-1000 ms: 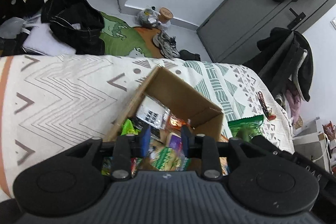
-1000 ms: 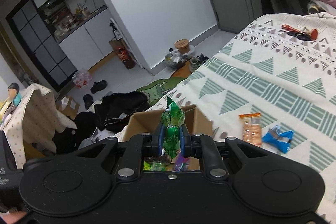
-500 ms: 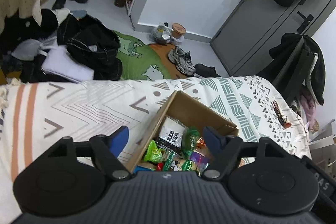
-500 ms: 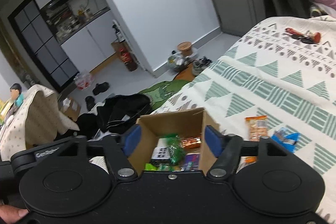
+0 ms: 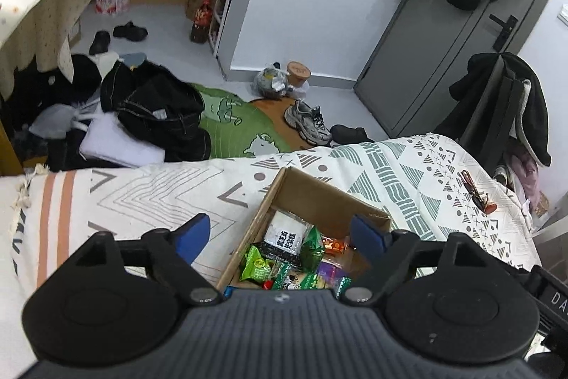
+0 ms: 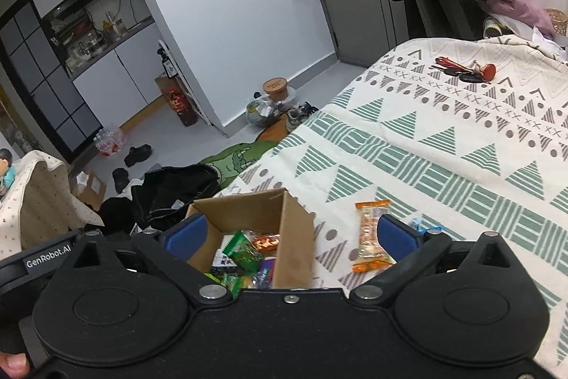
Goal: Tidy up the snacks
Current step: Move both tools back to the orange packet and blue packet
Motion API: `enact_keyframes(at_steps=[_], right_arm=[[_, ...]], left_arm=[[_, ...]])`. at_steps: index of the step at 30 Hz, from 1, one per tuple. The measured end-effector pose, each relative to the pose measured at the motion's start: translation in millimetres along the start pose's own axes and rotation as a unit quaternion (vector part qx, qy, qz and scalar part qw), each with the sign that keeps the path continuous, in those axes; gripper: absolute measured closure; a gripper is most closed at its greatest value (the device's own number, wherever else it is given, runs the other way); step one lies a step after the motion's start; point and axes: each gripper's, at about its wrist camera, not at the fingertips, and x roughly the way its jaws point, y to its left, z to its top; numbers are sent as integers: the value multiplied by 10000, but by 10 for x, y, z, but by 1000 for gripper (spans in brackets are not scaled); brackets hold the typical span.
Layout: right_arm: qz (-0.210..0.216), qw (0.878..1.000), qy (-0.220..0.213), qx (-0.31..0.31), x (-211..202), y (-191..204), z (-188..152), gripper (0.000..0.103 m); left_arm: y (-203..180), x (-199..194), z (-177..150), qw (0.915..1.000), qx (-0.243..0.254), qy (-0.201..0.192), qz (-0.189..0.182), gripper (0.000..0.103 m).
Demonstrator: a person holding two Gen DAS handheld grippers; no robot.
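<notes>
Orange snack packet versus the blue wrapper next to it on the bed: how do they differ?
The orange snack packet is long, lies in full view and sits nearer the cardboard box. The blue wrapper looks smaller and crumpled, partly hidden behind a finger of the right gripper. Both lie on the patterned bedspread, outside the box.
</notes>
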Motion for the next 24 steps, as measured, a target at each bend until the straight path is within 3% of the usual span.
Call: enact_keyframes(at_steps=[10,15,24], right_arm=[[-245,9995,171,38,-164,-253,65,0],[-294,9989,331,138,-259,-426,87,0],[-386,9978,246,488,-354,-751,148,0]], left_arm=[[-310,-162,-99,9994,311,-150,5,16],[-488,-193,-151,9993,373,-60,-22,16],[-867,-155,-305,9970,770,70,19,16]])
